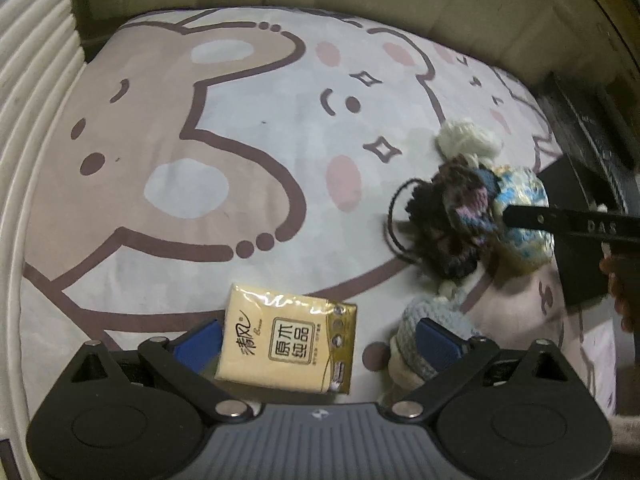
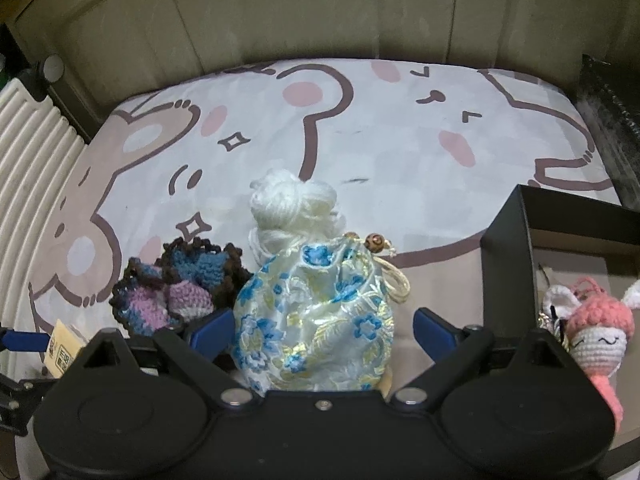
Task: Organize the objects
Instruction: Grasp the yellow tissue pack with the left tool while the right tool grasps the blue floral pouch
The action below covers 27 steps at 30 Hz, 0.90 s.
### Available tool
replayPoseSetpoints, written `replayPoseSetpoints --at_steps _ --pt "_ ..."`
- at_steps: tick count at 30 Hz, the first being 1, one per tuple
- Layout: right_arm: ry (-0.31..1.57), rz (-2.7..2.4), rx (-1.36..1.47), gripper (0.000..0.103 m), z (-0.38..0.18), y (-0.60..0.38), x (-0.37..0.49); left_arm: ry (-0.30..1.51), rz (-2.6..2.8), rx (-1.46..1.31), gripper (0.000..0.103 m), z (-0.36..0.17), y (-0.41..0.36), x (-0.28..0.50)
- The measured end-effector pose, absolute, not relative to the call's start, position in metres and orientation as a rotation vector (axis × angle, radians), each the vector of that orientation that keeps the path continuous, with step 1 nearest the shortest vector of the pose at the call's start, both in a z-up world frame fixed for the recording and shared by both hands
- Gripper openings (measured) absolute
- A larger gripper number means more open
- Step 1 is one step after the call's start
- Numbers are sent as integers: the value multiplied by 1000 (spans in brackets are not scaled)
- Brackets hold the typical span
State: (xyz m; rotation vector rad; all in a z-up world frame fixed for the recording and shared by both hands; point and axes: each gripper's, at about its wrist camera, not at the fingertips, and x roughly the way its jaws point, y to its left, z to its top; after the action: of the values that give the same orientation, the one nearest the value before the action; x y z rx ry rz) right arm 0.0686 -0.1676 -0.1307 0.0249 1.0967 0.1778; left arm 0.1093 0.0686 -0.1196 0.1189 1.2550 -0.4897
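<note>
My left gripper [image 1: 320, 340] is open around a yellow tissue pack [image 1: 286, 344] that lies on the cartoon-print cloth [image 1: 240, 140]. My right gripper [image 2: 320, 332] is open around a blue-flowered drawstring pouch [image 2: 316, 312]; the pouch also shows in the left wrist view [image 1: 524, 208]. A white yarn ball [image 2: 294, 204] sits just behind the pouch. A dark crocheted piece with blue and purple patches [image 2: 176, 288] lies to its left; in the left wrist view it [image 1: 452, 220] sits beside the right gripper's arm. A black box [image 2: 560, 248] at the right holds a pink crocheted doll [image 2: 600, 336].
A grey-blue and cream knitted piece [image 1: 420, 344] lies by my left gripper's right finger. A white ribbed panel [image 1: 36, 72] stands along the left. A beige wall [image 2: 320, 12] runs behind the cloth. Dark objects [image 1: 592, 128] stand at the right edge.
</note>
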Motion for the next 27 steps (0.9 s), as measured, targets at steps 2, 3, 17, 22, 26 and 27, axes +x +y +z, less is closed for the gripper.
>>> replayPoseSetpoints --at_steps 2,3,17,22,26,27 --pt "1101 182 16 97 -132 -165 69 1265 -497 152 94 -121 66 107" --pt "1106 187 9 97 -133 -163 69 1268 -500 172 93 -122 65 105" --pt "1163 181 -110 85 -138 -144 71 1288 -438 231 93 -128 51 106" --pt "1172 205 -133 84 -134 -140 68 1330 -390 239 83 -134 48 109" --pt "1169 227 -121 84 -127 -141 66 1354 -357 236 74 -135 50 111" --pt "1164 230 -120 84 -125 -141 65 1354 -349 241 73 -135 50 111"
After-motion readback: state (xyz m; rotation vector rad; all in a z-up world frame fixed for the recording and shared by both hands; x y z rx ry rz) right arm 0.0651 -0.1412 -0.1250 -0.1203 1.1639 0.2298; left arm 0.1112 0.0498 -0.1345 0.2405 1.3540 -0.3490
